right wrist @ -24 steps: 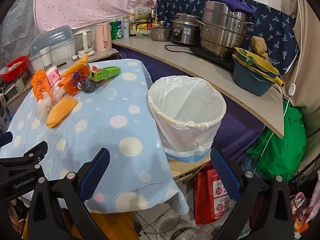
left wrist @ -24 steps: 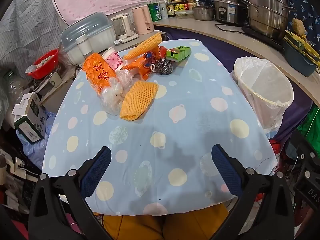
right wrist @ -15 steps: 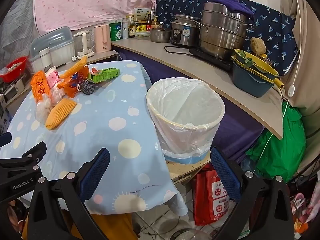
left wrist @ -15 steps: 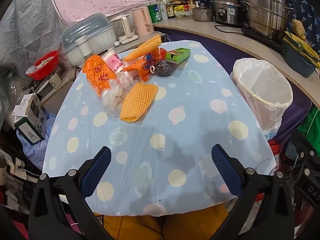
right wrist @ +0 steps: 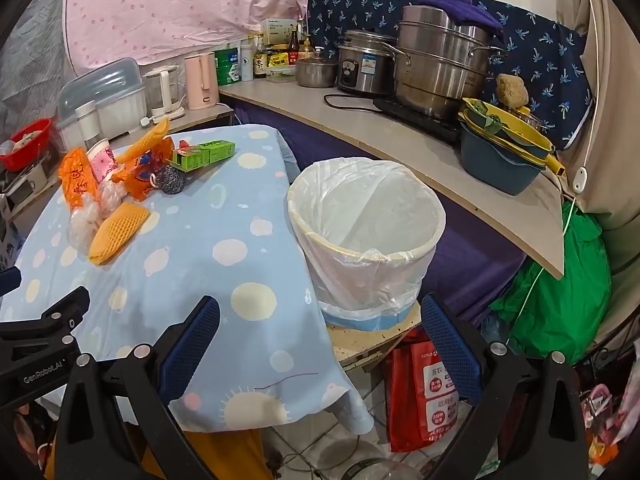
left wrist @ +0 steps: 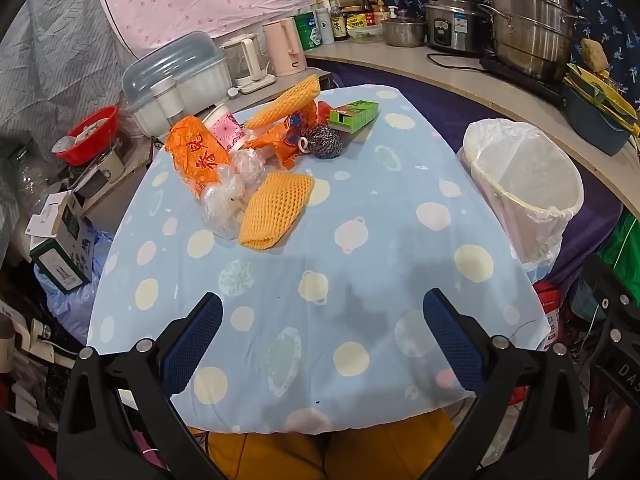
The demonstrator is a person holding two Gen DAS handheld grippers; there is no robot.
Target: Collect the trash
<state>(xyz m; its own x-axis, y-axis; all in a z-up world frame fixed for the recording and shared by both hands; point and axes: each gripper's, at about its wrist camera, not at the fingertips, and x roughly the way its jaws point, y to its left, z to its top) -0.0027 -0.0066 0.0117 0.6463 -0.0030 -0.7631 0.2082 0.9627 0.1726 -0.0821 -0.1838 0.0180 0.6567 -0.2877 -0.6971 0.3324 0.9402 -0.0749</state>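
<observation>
Start position: both grippers empty, trash untouched.
Your left gripper (left wrist: 320, 320) and right gripper (right wrist: 320, 320) hold fingers wide for pickup; trash (left wrist: 260, 160) sits clustered at the tabletop's (left wrist: 360, 264) far end, bin (right wrist: 366, 240) just beside.

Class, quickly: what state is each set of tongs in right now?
Left tongs: open, holding nothing.
Right tongs: open, holding nothing.

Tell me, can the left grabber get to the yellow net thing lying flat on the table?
Probably yes. The left gripper is open and empty, and only bare tablecloth lies between it and the yellow foam net. A clear plastic bag touches the net's side.
</observation>
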